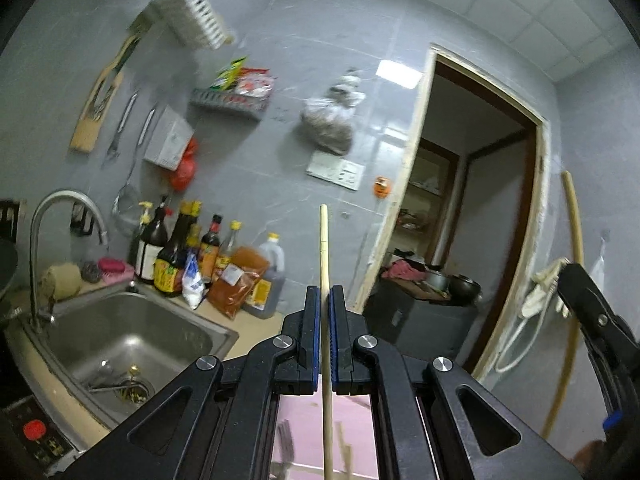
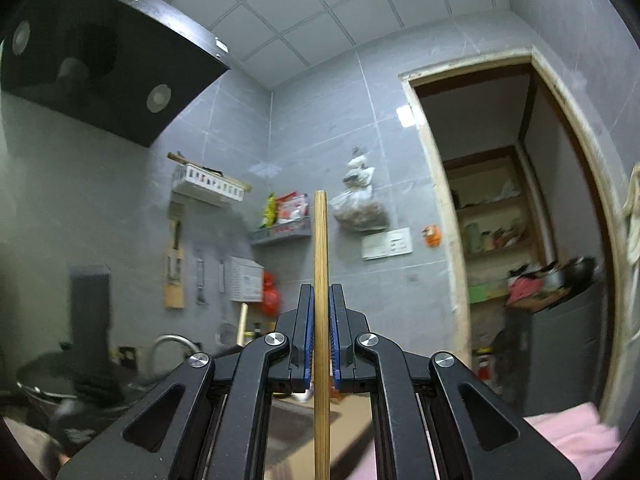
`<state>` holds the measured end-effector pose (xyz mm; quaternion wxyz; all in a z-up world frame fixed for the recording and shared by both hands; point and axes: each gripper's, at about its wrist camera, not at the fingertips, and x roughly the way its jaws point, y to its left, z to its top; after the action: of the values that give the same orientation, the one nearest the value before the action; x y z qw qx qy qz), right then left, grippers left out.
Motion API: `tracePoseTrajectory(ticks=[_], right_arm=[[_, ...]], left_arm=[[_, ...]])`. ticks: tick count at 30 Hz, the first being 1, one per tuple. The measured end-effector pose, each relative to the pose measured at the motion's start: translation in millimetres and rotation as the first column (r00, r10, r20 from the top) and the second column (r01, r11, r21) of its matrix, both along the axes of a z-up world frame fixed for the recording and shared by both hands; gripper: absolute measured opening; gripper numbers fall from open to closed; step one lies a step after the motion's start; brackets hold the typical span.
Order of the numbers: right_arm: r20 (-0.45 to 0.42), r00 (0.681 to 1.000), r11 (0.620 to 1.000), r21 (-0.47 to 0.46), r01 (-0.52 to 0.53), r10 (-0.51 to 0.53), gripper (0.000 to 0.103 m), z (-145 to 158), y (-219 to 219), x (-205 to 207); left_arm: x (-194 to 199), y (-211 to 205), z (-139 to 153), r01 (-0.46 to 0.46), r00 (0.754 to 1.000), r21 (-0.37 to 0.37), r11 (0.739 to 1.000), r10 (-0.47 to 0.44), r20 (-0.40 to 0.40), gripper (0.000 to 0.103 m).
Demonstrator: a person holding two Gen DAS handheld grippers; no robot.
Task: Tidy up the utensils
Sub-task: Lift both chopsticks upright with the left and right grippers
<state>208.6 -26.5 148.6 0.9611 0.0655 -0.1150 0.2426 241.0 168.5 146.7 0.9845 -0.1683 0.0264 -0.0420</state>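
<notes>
**A chopstick clamped upright in each gripper**

Left wrist view: the sink sits at lower left, bottles crowded behind it on the table. The left gripper is clamped on a pale chopstick standing upright; its lower end is cut off by the frame. At far right the right gripper shows only in part.

Right wrist view: a blurred range hood fills upper left. The right gripper is closed on a darker chopstick, also upright, its bottom cut off.
</notes>
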Motion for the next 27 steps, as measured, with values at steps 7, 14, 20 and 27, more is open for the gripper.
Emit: tracePoseTrajectory(ticks=[7,14,20,27], right_arm=[[-0.011,1.0,1.0,0.01,-0.006,0.006,0.005,-25,9,16],[0.011,1.0,1.0,-0.014,0.009,-0.009,0.005,-44,20,25],[0.012,1.0,1.0,-0.012,0.006,-0.006,0.005,-56,24,29],[0.024,0.999,0.999,-0.017,0.03,-0.03,0.005,-63,28,33]], left_arm=[[12,11,-21,-0.028,0.999,-0.013,1.0,0.028,-0.026,0.002],[19,5,-42,-0.052,0.997,0.03,0.998,0.053,-0.05,0.002],[24,3,-56,-0.062,0.995,0.043,0.997,0.065,-0.071,0.002],[26,0,-64,-0.066,0.995,0.038,0.997,0.069,-0.074,0.002]])
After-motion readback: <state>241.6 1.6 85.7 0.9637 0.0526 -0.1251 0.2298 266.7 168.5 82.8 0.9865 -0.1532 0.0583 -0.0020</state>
